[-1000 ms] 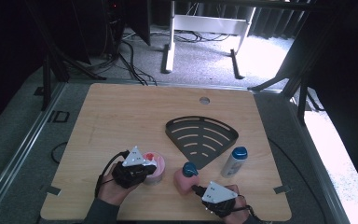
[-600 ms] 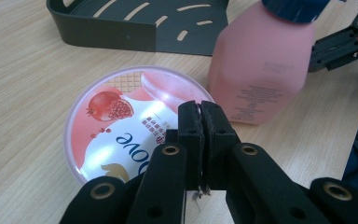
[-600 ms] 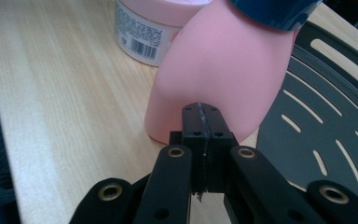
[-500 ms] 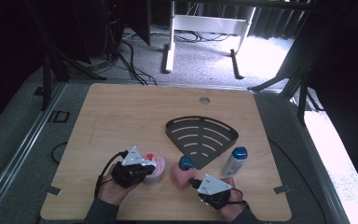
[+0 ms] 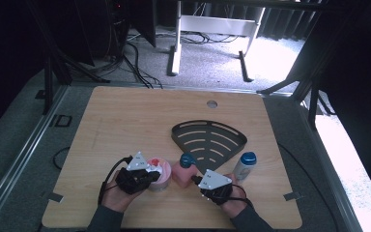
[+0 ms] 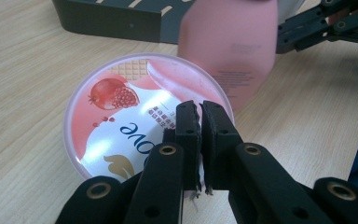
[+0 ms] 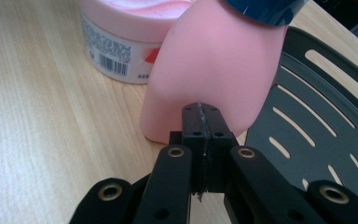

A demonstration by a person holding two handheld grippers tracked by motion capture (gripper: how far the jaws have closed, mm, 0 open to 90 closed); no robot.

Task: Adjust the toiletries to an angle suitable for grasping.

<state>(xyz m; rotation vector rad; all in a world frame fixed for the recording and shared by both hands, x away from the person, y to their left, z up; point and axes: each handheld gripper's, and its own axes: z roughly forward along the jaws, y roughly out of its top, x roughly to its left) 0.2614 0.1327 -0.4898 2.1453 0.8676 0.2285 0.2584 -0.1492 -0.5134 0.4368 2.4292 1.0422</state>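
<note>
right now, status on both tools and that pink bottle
Both tools shut, empty. Right tool nudging pink bottle; left tool over pink jar. Bottle beside jar, slotted tray behind.

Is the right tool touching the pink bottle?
Touching. In the right gripper view the shut tips of the right tool press against the lower side of the pink bottle, with no gap between them.

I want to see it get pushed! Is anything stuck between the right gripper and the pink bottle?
No. The right gripper, jaws shut, sits right against the pink bottle with nothing between them. On the bottle's far side stands the pink jar, and the dark slotted tray lies beside it.
</note>
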